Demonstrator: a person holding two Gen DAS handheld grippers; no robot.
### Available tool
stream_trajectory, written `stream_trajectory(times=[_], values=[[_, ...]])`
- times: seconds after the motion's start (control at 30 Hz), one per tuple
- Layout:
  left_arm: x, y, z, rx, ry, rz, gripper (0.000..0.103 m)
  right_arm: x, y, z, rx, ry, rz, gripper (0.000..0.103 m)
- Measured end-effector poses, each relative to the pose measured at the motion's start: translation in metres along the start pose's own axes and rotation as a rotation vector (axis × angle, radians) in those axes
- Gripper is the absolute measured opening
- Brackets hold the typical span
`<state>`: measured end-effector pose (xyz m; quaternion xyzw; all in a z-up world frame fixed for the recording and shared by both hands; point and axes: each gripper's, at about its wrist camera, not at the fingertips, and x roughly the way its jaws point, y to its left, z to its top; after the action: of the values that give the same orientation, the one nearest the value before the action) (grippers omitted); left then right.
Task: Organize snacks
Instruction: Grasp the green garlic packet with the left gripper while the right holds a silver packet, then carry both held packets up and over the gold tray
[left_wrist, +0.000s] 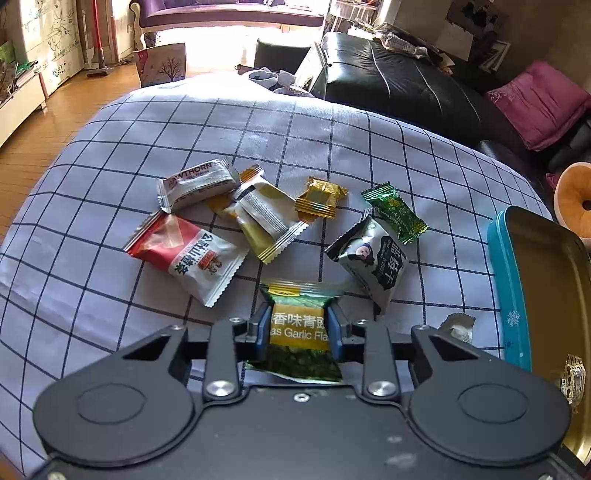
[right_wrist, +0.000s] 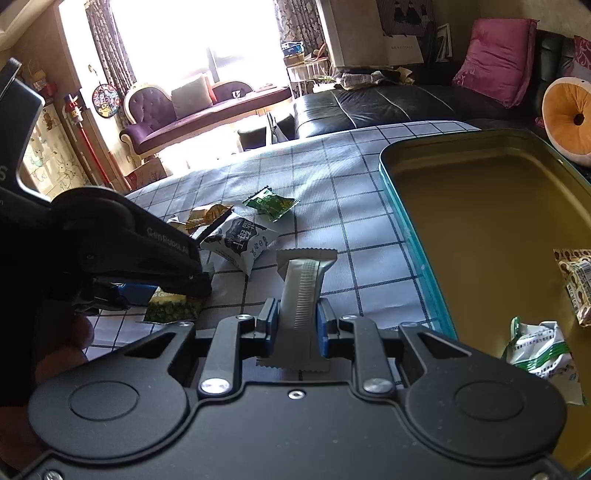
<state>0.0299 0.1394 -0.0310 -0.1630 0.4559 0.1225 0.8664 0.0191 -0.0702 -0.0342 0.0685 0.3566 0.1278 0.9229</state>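
My left gripper (left_wrist: 298, 325) is shut on a green and yellow garlic pea packet (left_wrist: 299, 332), its blue pads pressing both sides. Ahead on the checked cloth (left_wrist: 110, 147) lie several snacks: a red and white packet (left_wrist: 188, 254), a Hawthorn bar (left_wrist: 197, 182), a gold and white packet (left_wrist: 262, 218), a gold candy (left_wrist: 320, 199), a green candy (left_wrist: 395, 212) and a black and white packet (left_wrist: 373, 258). My right gripper (right_wrist: 297, 317) is shut on a grey packet (right_wrist: 301, 295) just left of the teal tin (right_wrist: 413, 258). The left gripper (right_wrist: 177, 284) shows there too, with its pea packet (right_wrist: 173, 306).
The tin's gold inside (right_wrist: 480, 221) holds a white and green packet (right_wrist: 543, 347) and a brown patterned one (right_wrist: 576, 284). A black leather sofa (left_wrist: 406, 85) with pink cushions stands behind the cloth. A round orange cushion (right_wrist: 569, 118) sits beyond the tin.
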Motion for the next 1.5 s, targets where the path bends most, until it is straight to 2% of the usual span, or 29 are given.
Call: stream_trajectory(times=[0.33,0.5,0.73,0.87,0.97,1.23,1.5], values=[[-0.041,0.019,0.006,-0.073,-0.122,0.004,0.029,-0.006,0.002,0.006,0.024,-0.022,0.043,0.030],[-0.065,0.018,0.017,-0.099,-0.179,0.000,0.029,-0.013,0.002,0.020,0.056,-0.037,0.098,0.031],[-0.112,-0.004,0.044,-0.056,-0.302,-0.030,0.029,-0.039,0.010,0.057,0.063,-0.139,0.159,0.031],[-0.134,-0.018,0.059,-0.015,-0.365,-0.034,0.029,-0.052,0.012,0.080,0.068,-0.209,0.160,0.031],[-0.145,-0.025,0.063,0.018,-0.402,-0.063,0.029,-0.060,0.008,0.093,0.082,-0.242,0.146,0.030],[-0.137,-0.062,0.059,0.108,-0.377,-0.138,0.028,-0.068,-0.032,0.110,0.180,-0.290,0.105,0.030],[-0.111,-0.108,0.041,0.222,-0.244,-0.286,0.028,-0.077,-0.088,0.111,0.296,-0.313,-0.011,0.031]])
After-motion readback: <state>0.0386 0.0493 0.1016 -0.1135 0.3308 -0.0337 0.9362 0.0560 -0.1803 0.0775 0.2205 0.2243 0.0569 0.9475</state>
